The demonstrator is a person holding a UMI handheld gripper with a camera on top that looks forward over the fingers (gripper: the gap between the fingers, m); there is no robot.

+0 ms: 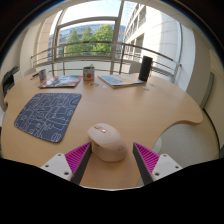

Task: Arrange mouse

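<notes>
Between the fingers of the gripper (pixel 110 160), near the table's front edge, sat the mouse (pixel 107 141), a pale rounded one, resting on the wooden table (pixel 130 110). The fingers stood apart with their pink pads (pixel 77 156) flanking the mouse's rear; whether the pads actually pressed on its sides could not be told, since a thin gap seemed to show on each side, so the claw read as open around it, not clamped. Left of the mouse and a bit beyond lay the patterned mouse pad (pixel 48 114), the likely target for arranging, well apart from the mouse. Farther back sat a cup (pixel 88 73), a book or tablet (pixel 60 81) to its left, a laptop-like flat item (pixel 119 80) and a dark upright speaker-like object (pixel 146 68) by the window railing. Risks, as judgement: the mouse's shell looked smooth and domed, so a squeeze high on its curve might squirt it forward or let it slip out on lifting. Closing off-centre could twist it. Sitting near the front edge, a backward nudge might drop it off the table. Dragging rather than lifting could catch on the mouse pad's edge and rumple or shift the pad. No cable was visible, so snagging seemed unlikely.
</notes>
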